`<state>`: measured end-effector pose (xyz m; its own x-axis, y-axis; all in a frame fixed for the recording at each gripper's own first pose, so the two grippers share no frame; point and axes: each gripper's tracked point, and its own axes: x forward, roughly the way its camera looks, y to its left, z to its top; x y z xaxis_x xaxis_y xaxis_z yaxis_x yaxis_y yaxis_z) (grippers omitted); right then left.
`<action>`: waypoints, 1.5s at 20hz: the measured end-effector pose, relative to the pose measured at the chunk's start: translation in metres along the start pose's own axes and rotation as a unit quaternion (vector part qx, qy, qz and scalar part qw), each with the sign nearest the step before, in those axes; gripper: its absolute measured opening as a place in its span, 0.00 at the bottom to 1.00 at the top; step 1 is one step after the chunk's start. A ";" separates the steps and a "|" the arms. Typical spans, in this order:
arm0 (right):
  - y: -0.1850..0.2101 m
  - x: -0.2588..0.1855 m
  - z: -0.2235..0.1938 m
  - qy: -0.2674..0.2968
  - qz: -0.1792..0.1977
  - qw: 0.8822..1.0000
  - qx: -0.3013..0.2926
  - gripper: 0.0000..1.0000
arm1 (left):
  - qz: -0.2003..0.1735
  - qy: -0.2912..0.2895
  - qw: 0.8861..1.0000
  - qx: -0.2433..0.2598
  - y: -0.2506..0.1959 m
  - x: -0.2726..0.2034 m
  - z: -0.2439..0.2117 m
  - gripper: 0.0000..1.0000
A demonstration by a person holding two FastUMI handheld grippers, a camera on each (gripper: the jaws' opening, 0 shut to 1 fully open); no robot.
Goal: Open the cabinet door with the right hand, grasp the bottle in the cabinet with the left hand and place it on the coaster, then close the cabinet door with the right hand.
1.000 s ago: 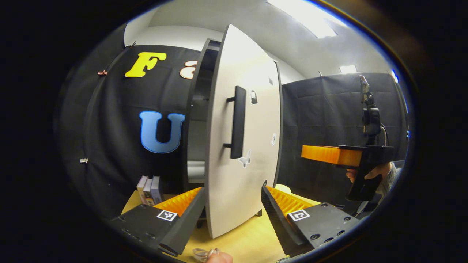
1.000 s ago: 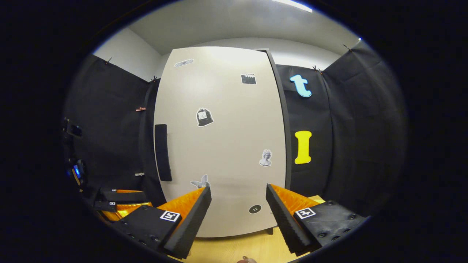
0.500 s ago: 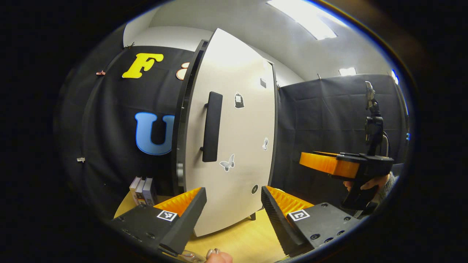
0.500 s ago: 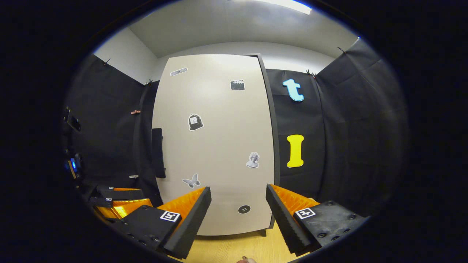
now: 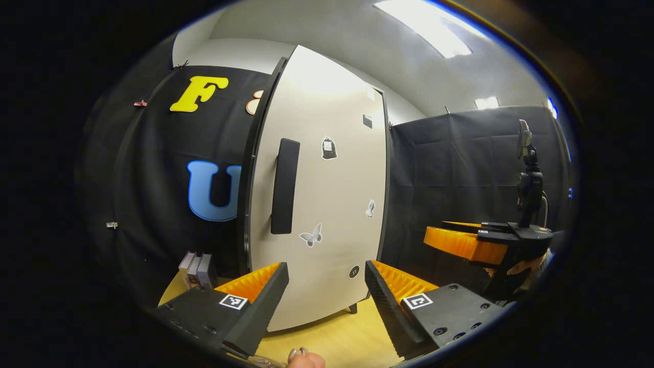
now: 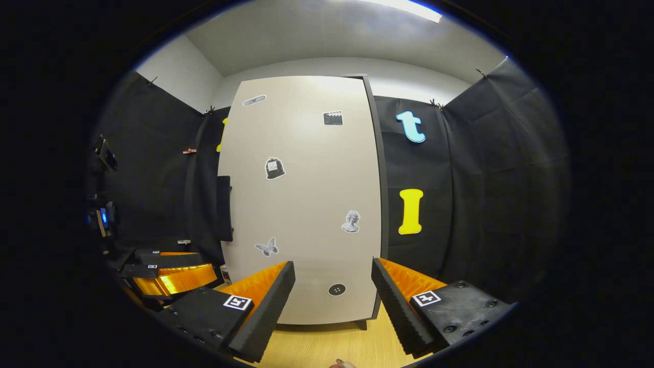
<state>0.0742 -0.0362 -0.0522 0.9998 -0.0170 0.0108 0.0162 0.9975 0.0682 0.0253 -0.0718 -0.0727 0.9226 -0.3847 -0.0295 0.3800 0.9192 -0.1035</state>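
The tall cabinet's white door, dotted with small stickers, lies flat against its dark frame, and nothing of the inside shows. A black vertical handle sits on the door's left side. My left gripper is open and empty, a short way in front of the door's lower part. My right gripper is also open and empty, facing the door's lower half without touching it. In the left gripper view the right gripper hangs at the right, held by a hand. The left gripper appears low on the left of the right gripper view.
The cabinet stands on a light wooden table. A few books stand upright left of the cabinet against the black cloth wall. A fingertip shows at the bottom edge of the left gripper view.
The cabinet door has swung from ajar to flat against its frame, hiding the inside. The right gripper has drawn back a little from the door and sunk slightly.
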 end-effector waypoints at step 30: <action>0.008 0.002 -0.014 0.032 0.014 0.999 -0.003 0.98 | 0.012 0.014 1.000 -0.004 0.012 0.005 -0.012 0.94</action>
<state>0.0763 -0.0270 -0.0650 0.9985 0.0157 -0.0519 -0.0124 0.9979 0.0637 0.0335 -0.0641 -0.0856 0.9294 -0.3644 -0.0591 0.3567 0.9277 -0.1104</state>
